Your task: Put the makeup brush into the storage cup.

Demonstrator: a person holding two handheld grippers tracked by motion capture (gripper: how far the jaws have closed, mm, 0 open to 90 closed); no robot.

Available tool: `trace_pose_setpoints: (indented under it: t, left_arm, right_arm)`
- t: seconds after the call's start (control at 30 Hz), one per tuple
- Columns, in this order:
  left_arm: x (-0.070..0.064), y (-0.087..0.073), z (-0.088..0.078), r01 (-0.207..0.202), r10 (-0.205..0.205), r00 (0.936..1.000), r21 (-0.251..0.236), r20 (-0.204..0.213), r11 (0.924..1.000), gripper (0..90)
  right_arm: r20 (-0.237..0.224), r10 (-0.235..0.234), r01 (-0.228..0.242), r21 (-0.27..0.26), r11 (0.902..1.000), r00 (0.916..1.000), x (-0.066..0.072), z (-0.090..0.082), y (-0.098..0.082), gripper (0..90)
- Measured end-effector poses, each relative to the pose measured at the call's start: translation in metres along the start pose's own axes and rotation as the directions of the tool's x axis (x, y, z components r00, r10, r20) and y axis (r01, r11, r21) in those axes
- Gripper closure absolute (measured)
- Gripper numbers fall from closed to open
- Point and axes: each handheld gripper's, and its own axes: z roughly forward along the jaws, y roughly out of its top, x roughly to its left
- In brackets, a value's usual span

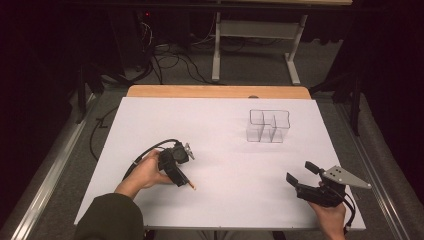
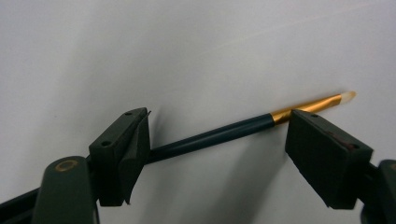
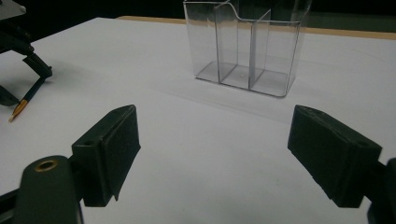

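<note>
Left gripper [image 2: 217, 140] jaws wide apart, straddling pencil [image 2: 219, 133] flat near tabletop's front-left edge, not clamped. Pencil looked light, stiff, prone to roll; grasp mid-shaft. Right gripper [image 3: 212, 154] spread, empty, front-right corner.

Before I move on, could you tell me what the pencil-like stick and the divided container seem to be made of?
The stick: a dark, glossy painted shaft, probably wood or plastic, with a shiny gold band that looks metallic and a pale tip; the core material is unclear. The container: clear rigid plastic, likely acrylic, since the table shows through its walls and dividers.
</note>
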Motion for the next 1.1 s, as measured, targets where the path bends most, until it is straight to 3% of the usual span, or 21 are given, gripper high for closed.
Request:
trace_pose_setpoints:
  t: [0.2,0.67,0.97,1.1]
  left_arm:
    - [0.0018,-0.0034,0.0010,0.019,-0.019,0.9996,0.000,0.021,0.9998,24.0]
    - [0.0017,-0.0045,0.0011,0.030,-0.030,0.9994,0.010,0.016,0.9995,27.8]
    - [0.0005,-0.0041,-0.0010,0.072,-0.072,0.9973,0.009,0.013,0.9974,36.1]
    - [0.0003,-0.0046,-0.0019,0.072,-0.072,0.9974,0.007,0.012,0.9974,41.4]
  right_arm:
    - [0.001,-0.001,0.001,0.002,1.0000,1.0000,0.0004,0.0002,0.0000,18.4]
    - [0.000,0.002,-0.002,0.004,1.0000,1.0000,0.0002,0.0003,0.0000,18.5]
    - [0.001,0.001,-0.001,0.007,1.0000,1.0000,0.0003,0.0006,-0.0001,18.5]
    - [0.000,-0.002,0.002,0.006,1.0000,1.0000,0.0001,0.0007,0.0000,18.5]
